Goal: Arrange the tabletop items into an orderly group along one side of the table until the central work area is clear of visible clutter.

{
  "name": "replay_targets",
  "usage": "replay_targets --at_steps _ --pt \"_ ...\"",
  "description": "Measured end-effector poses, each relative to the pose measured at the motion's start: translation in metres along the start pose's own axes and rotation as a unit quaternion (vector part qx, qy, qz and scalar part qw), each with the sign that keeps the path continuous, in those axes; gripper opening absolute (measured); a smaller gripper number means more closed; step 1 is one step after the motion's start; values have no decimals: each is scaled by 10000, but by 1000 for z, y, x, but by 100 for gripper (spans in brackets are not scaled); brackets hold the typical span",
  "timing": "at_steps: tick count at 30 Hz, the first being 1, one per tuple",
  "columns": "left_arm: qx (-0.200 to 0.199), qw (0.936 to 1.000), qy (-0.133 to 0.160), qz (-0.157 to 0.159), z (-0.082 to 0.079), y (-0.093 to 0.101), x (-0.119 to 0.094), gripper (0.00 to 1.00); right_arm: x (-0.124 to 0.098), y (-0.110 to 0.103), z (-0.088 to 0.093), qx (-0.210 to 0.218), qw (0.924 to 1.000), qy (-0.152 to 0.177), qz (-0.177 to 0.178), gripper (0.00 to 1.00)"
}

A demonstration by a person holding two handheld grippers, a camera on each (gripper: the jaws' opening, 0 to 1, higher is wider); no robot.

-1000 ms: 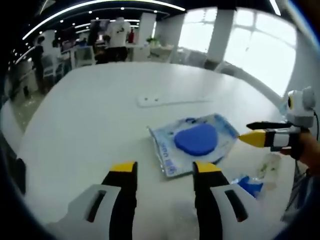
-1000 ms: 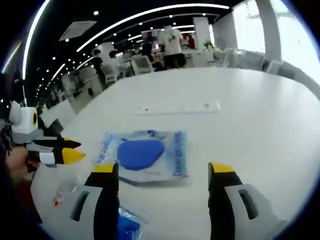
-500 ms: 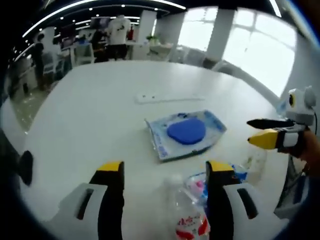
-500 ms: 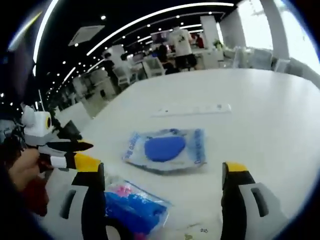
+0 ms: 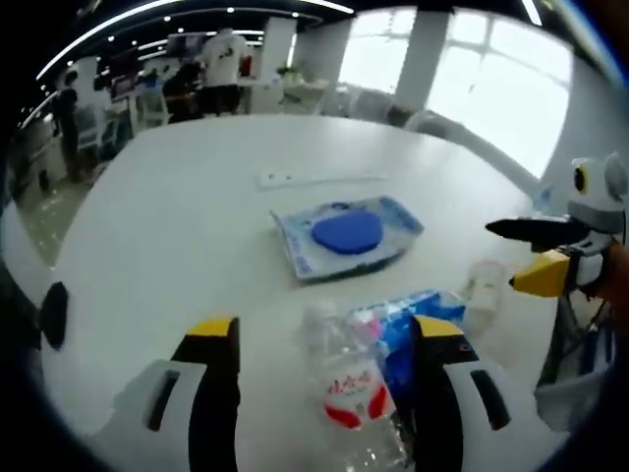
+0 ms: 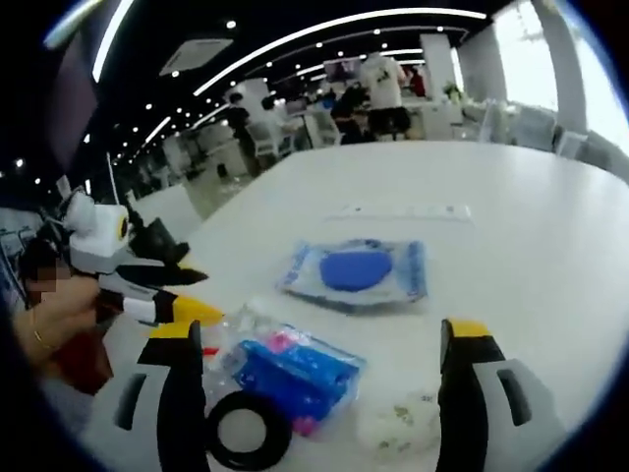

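A wipes pack with a round blue lid (image 5: 344,234) lies flat mid-table, also seen in the right gripper view (image 6: 359,270). Nearer me lie a clear bottle with a red label (image 5: 349,385), a crinkled blue packet (image 5: 418,320) (image 6: 293,369), a black ring (image 6: 246,430) and a small clear crumpled item (image 6: 398,423) (image 5: 484,282). My left gripper (image 5: 324,334) is open, its jaws wide on either side of the bottle and above it. My right gripper (image 6: 319,339) is open above the blue packet. Each gripper appears in the other's view: the right gripper (image 5: 545,254) and the left gripper (image 6: 167,292).
A white power strip (image 5: 319,179) (image 6: 403,211) lies beyond the wipes pack on the large white table (image 5: 177,226). A black object (image 5: 54,315) sits at the near left edge. People, chairs and desks stand far behind. A hand (image 6: 54,329) holds the left gripper.
Both views have pulled back toward me, so the wipes pack looks farther off. The bottle, blue packet, black ring and clear item have come into view near the jaws.
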State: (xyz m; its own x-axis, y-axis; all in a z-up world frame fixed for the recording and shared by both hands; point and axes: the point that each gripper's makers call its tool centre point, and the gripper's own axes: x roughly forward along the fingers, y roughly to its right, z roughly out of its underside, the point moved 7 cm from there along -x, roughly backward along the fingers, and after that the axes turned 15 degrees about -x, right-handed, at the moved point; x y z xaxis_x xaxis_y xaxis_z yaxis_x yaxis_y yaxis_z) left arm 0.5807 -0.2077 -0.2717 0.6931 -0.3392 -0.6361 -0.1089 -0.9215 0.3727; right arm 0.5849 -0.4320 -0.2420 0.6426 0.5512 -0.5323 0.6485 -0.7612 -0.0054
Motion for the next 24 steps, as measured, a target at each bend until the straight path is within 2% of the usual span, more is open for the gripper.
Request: replay_targets --at_steps 8,14,21,24 --pt "46 9996 -289 -40 13 2 1 67 -19 -15 14 104 9999 76 -54 99" --pt "27 9989 -420 -189 18 -3 5 62 -28 -19 21 143 9999 57 -24 99" --pt "-226 9972 -662 -274 24 -7 12 54 -31 -21 21 308 9994 163 33 99" --pt "-314 9969 -675 -238 24 -4 16 52 -30 -21 24 333 9993 142 35 99"
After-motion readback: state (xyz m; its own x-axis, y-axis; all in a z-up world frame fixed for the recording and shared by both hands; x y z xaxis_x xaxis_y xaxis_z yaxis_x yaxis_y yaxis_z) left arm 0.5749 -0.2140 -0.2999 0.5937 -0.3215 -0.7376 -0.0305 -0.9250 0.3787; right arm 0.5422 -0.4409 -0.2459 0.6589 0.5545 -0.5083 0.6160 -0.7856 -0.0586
